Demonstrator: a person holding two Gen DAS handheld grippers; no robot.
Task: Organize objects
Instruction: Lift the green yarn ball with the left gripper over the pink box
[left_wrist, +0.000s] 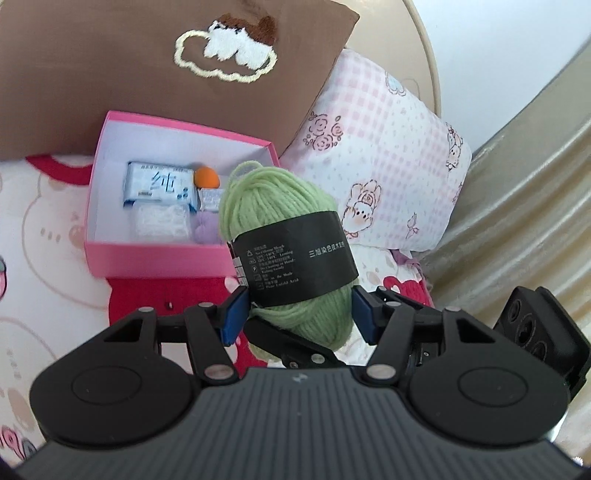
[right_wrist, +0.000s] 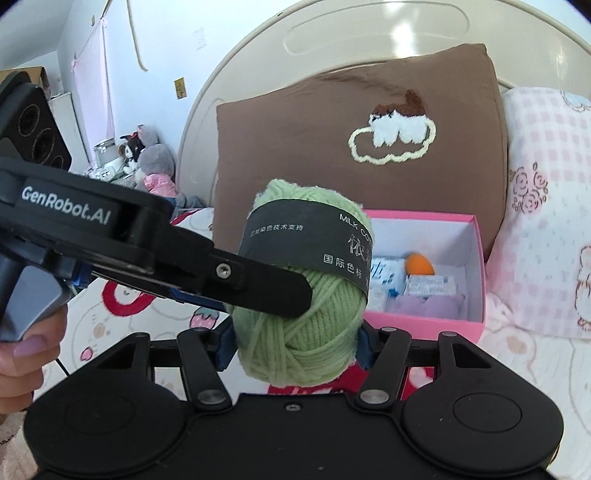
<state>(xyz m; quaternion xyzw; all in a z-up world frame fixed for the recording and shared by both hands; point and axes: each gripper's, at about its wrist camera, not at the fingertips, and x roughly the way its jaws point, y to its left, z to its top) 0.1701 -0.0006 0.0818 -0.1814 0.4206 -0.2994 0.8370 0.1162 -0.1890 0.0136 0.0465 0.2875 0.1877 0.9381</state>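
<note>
- The left gripper (left_wrist: 299, 312), black with blue pads, is clamped on the lower half of a light green skein of yarn wrapped in a black paper band (left_wrist: 286, 243); both pads press into the wool from the sides.
- The right gripper (right_wrist: 295, 345), also black with blue pads, grasps the same skein (right_wrist: 304, 332) near its bottom end, one pad on each side of the wool.
- In the right wrist view the left gripper's black finger crosses in from the left and lies against the skein just below the band; a person's hand (right_wrist: 22, 354) holds that gripper's grey handle at the left edge.
- The skein stands roughly upright, lifted clear of the bedding, with its top end leaning slightly away from the cameras.
- Below it lies a white bedspread printed with pink and red cartoon figures (left_wrist: 40, 229).
- Just beyond the skein, an open pink cardboard box with a white inside (left_wrist: 155, 258) sits on the bedspread.
- Inside the box are a blue-and-white soft packet (left_wrist: 159, 184), an orange egg-shaped sponge (left_wrist: 207, 177), a small clear packet (left_wrist: 159, 221) and a lilac soft item (left_wrist: 207, 229).
- Behind the box a brown cushion with an embroidered cloud (right_wrist: 369, 155) leans against the cream headboard (right_wrist: 369, 33).
- Beside the cushion rests a pink checked pillow with cartoon prints (left_wrist: 388, 155).
- Far left in the right wrist view, plush toys (right_wrist: 151, 162) sit by the wall.
</note>
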